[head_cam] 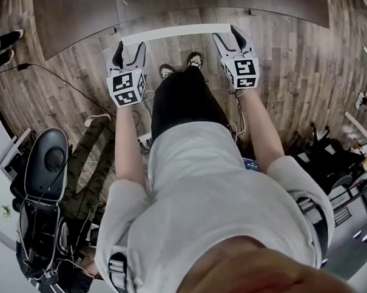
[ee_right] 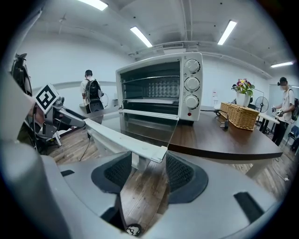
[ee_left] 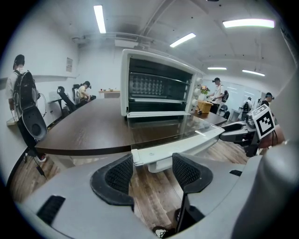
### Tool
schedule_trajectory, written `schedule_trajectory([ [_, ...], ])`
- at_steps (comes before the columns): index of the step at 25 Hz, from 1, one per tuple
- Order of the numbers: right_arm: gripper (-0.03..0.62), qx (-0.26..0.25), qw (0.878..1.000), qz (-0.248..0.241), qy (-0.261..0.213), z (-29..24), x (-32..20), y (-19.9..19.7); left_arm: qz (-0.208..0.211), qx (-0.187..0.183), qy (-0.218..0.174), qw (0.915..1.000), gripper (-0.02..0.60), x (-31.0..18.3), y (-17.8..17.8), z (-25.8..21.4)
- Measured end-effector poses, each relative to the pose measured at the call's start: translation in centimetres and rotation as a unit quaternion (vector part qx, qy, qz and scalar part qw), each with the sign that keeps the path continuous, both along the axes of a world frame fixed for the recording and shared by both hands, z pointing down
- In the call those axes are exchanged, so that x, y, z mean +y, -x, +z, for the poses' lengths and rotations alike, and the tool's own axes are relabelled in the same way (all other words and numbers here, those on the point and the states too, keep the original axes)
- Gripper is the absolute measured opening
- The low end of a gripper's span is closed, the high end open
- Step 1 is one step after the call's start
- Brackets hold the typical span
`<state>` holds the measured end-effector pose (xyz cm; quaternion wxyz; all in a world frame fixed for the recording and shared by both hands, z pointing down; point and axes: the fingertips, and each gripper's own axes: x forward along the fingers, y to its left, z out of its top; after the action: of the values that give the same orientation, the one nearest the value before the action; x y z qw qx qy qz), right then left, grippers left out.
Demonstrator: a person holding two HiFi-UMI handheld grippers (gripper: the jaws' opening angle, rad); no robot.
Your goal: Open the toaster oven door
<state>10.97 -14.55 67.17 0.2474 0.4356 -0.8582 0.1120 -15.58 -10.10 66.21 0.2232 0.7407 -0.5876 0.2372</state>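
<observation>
The left gripper (head_cam: pixel 129 49) has its jaws set apart, and the left end of the toaster oven door's white handle (ee_left: pixel 161 164) sits in the gap between the ribbed pads. I cannot tell whether the pads press on it. The right gripper (head_cam: pixel 230 40) is the same at the other end: its jaws are apart, with the door's right corner and the handle post (ee_right: pixel 135 161) between them.

Each gripper carries a marker cube (head_cam: pixel 126 87) printed with black-and-white square patterns. These are codes, not words. The three knobs (ee_right: pixel 192 83) stacked down the oven's right side have markings around them that are too small to read. A small red spot sits below the lowest knob.

The toaster oven (ee_right: pixel 159 88) is white and stands on a dark brown table (ee_right: pixel 219 140). Its door (ee_right: pixel 140 126) is folded down flat, with the glass pane level and reaching out past the table edge toward the person. The wire racks inside are open to view.

From the head view, both bare forearms (head_cam: pixel 127 145) stretch forward side by side, roughly parallel. The grippers are held level with each other at the two ends of the handle (head_cam: pixel 175 32), fingertips pointing away from the body. Each gripper view shows the other gripper at the far end of the door.
</observation>
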Motion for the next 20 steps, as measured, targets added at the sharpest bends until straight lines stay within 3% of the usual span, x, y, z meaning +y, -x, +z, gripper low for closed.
schedule_trajectory([
  [11, 0.224, 0.0, 1.0, -0.001, 0.011, 1.5, 0.0, 0.0, 0.0, -0.003, 0.012, 0.9999, 0.273, 0.0, -0.1, 1.4],
  [17, 0.221, 0.002, 1.0, 0.002, 0.02, 2.6, -0.1, 0.3, -0.014, 0.023, 0.018, 0.9995, 0.275, -0.2, 0.2, 2.2],
  [20, 0.221, 0.01, 1.0, 0.002, 0.025, 3.3, -0.3, 0.3, -0.015, 0.019, 0.022, 0.9995, 0.275, -0.4, 0.3, 2.8],
])
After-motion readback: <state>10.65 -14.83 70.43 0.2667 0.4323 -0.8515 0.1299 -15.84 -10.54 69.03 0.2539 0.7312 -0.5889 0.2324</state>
